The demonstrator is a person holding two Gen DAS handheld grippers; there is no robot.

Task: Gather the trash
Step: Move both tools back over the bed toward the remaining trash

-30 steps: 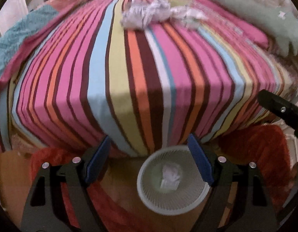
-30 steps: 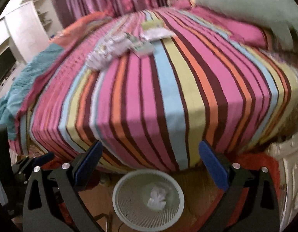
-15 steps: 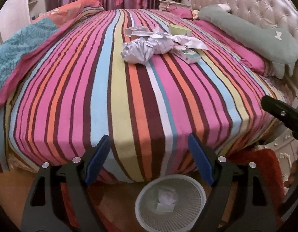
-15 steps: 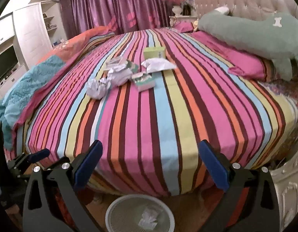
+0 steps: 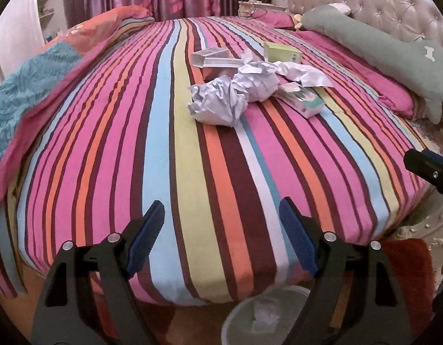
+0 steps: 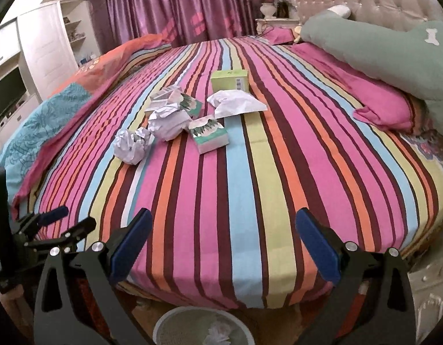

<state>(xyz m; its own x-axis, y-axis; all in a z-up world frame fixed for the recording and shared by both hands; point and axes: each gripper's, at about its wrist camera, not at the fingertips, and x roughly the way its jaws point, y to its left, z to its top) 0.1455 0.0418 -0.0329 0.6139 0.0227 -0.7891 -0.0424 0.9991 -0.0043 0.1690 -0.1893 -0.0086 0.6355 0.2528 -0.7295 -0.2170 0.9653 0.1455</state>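
The crumpled paper (image 5: 218, 102) and small boxes (image 6: 211, 133) lie mid-bed (image 5: 192, 189), well apart from both sets of jaws. The left gripper (image 5: 221, 224) and right gripper (image 6: 221, 230) stand wide with nothing between them. The white bin (image 6: 175, 322) below the bed's edge is cut off; it seems to hold paper.

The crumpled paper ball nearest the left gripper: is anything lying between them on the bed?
Nothing visible. Only bare striped bedsheet lies between the open left gripper and the crumpled paper ball.
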